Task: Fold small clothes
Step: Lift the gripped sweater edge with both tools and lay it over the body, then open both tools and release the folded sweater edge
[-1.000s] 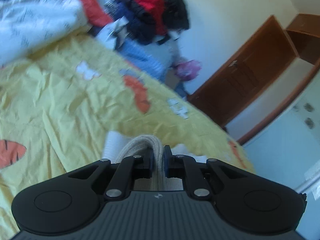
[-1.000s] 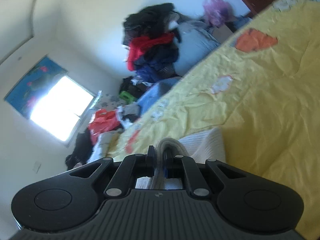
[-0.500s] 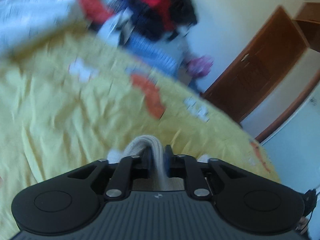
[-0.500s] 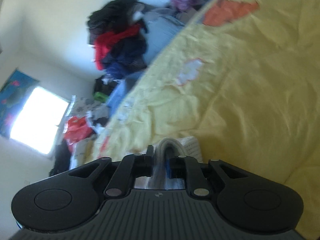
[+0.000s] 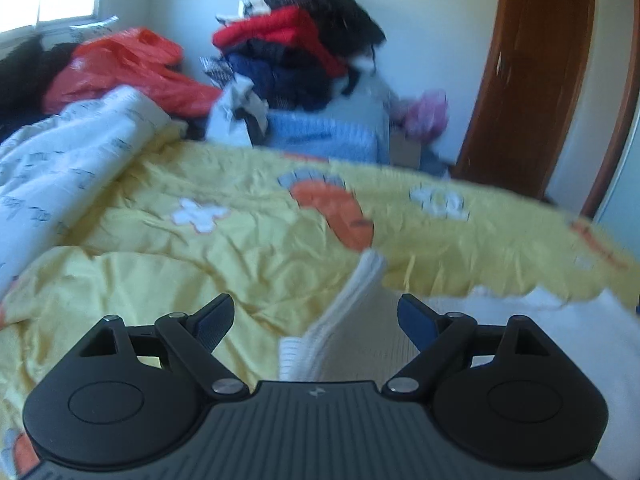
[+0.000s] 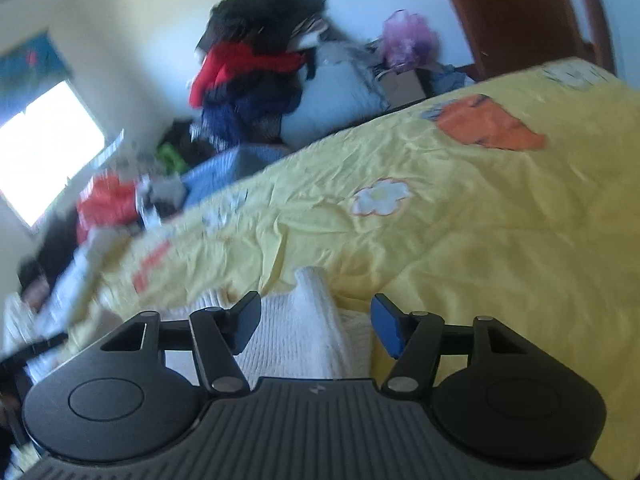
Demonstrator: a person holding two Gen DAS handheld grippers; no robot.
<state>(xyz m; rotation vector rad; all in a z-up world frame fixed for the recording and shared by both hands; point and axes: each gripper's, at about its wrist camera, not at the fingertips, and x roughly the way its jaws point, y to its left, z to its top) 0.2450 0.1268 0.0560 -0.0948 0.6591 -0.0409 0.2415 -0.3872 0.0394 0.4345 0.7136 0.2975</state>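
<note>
Left gripper [image 5: 316, 322]: we see its fingers [image 5: 214, 320] spread wide, having just been opening; nothing is clamped. A raised edge of the white knit garment [image 5: 352, 312] stands between them, touching neither pad.
Right gripper [image 6: 316, 322]: its fingers [image 6: 248, 318] stand partly apart, also just been opening; a ridge of the same white knit garment [image 6: 304, 332] lies between them, loose from the pads.
Garment position: it rests on the yellow bedsheet [image 5: 256, 256] directly under and ahead of both sets of fingers, spreading toward the right of the left ones.
Why released: we judge both corners are being let go together so the folded layer settles flat on the bed rather than dragging back with the hands.
Fold quality: much of the cloth is hidden by the gripper bodies, so we cannot tell how even it is.
Beyond the fingers: a clothes pile [image 5: 304, 60] and a wooden door [image 5: 536, 80] sit well apart, past the bed's far edge.
</note>
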